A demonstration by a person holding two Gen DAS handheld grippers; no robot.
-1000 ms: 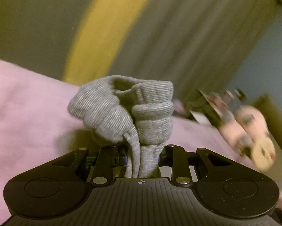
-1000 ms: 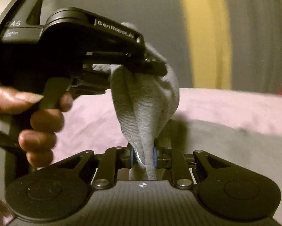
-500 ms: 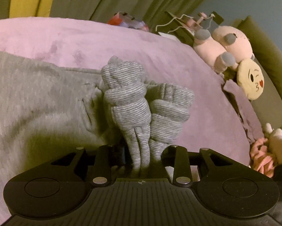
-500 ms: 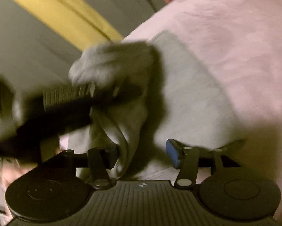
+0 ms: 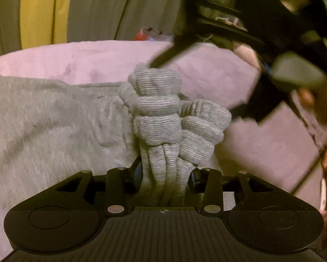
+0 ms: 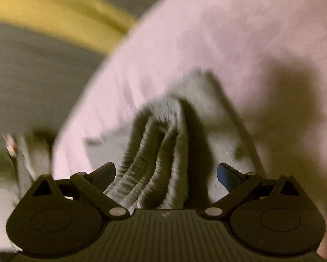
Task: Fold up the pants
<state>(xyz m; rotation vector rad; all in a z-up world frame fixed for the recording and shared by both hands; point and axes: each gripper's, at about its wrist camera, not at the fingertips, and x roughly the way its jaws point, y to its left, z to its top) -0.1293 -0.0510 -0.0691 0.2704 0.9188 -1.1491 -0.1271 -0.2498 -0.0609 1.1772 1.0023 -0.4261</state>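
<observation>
- The pants (image 5: 43, 126) are grey ribbed-cuff sweatpants lying on a bed with a pink blanket (image 5: 97, 59); the landmark used here is the bunched ribbed cuff (image 5: 163, 118).
- The left tool (image 5: 164, 174) is clamped on the fabric just below the bunched cuff, which stands up in thick rolls above its fingers.
- The main body of the pants spreads flat to the left of the cuff in the left wrist view, resting on the blanket.
- The right tool (image 6: 166, 172) has its jaws spread wide; a ribbed fold (image 6: 161, 144) runs up between them, but neither pad presses it, so it grips nothing.
- In the left view the right tool's black body (image 5: 261, 32) hangs above and to the right of the cuff, blurred.
- Judged by the way it slumps and rolls, the cloth is soft, limp and light, with no stiffness: it will sag from any single hold and bunch if pinched too deep.
- The knit looks grippy, not slippery, and not fragile.
- The ribbed cuffs and hem edges seem the best holds, being thicker; two holds set well apart on one edge would likely keep a fold straight.
</observation>
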